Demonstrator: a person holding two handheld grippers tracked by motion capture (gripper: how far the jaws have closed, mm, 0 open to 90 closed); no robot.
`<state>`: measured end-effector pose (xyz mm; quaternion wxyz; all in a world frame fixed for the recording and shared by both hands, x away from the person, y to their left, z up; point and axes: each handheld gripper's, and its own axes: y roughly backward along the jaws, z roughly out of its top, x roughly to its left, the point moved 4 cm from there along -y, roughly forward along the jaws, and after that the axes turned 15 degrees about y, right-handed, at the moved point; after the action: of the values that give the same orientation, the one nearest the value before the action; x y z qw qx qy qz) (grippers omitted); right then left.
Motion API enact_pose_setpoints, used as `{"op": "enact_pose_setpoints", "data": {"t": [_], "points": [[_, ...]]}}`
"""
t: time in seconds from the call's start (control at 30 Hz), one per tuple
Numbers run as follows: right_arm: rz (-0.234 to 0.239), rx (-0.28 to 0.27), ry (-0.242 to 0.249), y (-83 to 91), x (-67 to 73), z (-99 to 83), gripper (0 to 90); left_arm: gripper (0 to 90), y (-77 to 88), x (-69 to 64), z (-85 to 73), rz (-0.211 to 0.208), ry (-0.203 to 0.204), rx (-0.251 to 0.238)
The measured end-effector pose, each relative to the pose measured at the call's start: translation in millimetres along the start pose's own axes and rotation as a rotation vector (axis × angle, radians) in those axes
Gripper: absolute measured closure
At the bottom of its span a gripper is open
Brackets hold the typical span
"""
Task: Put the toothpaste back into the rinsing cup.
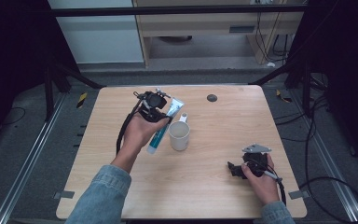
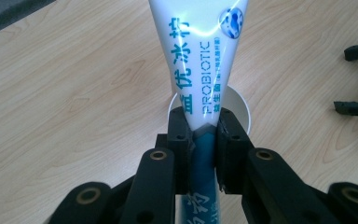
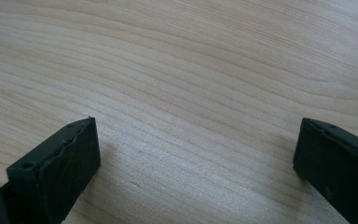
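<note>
The left claw point(image 2: 201, 133) pinches a white and teal plastic toothpaste tube point(image 2: 200, 60), its black jaws pressed on the tube's narrow teal part. In the left gripper view the tube runs from between the jaws toward 12 o'clock, widening as it goes. Its white face bears teal Chinese characters, the word "PROBIOTIC" in teal capitals along its length, and a round blue emblem near the wide end. Smaller print beside the word is too fine to read.

Right behind the jaws in that view sits a white ceramic mug point(image 2: 240, 109), its open rim showing at either side of the tube. In the high view the tube point(image 1: 166, 125) is held aslant over the light wooden counter point(image 1: 214, 182), just at 9 o'clock of the mug point(image 1: 179, 135), whose handle points toward 12 o'clock. The person's left hand point(image 1: 140, 130) grips the tool near the counter's middle.

The right claw point(image 3: 196, 154) stands spread wide over bare wood, with nothing between its jaws. In the high view it point(image 1: 233, 169) lies low at 4 o'clock of the mug, well apart from it, in the right hand point(image 1: 261, 179). A small dark round disc point(image 1: 211, 98) lies on the counter at 1 o'clock of the mug.
</note>
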<state>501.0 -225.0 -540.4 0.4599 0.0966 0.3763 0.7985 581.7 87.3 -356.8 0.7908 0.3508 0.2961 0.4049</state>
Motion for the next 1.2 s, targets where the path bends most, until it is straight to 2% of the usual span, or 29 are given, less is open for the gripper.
{"op": "enact_pose_setpoints", "data": {"t": [0.27, 0.5, 0.67, 0.83, 1.1, 1.2], "points": [[0.000, 0.000, 0.000, 0.0, 0.0, 0.0, 0.7, 78.0, 0.7, -8.4, 16.2, 0.012, 0.009, -0.029], [0.000, -0.001, -0.001, 0.0, 0.0, 0.1, 0.7, 78.0, -1.7, -12.5, 30.1, 0.015, 0.034, -0.064], [0.000, -0.001, 0.000, 0.0, -0.1, 0.0, 0.7, 78.0, -2.6, -14.3, 35.2, 0.006, 0.048, -0.098], [-0.001, 0.000, 0.002, 0.0, -0.2, 0.0, 0.7, 78.0, -3.4, -13.7, 38.6, 0.004, 0.056, -0.107], [0.000, 0.000, 0.002, 0.0, -0.2, 0.0, 0.7, 78.0, -4.9, -16.6, 41.8, 0.014, 0.051, -0.125], [0.000, 0.000, 0.002, 0.0, -0.2, 0.0, 0.7, 78.0, -4.2, -18.9, 44.9, 0.015, 0.049, -0.153]]}}
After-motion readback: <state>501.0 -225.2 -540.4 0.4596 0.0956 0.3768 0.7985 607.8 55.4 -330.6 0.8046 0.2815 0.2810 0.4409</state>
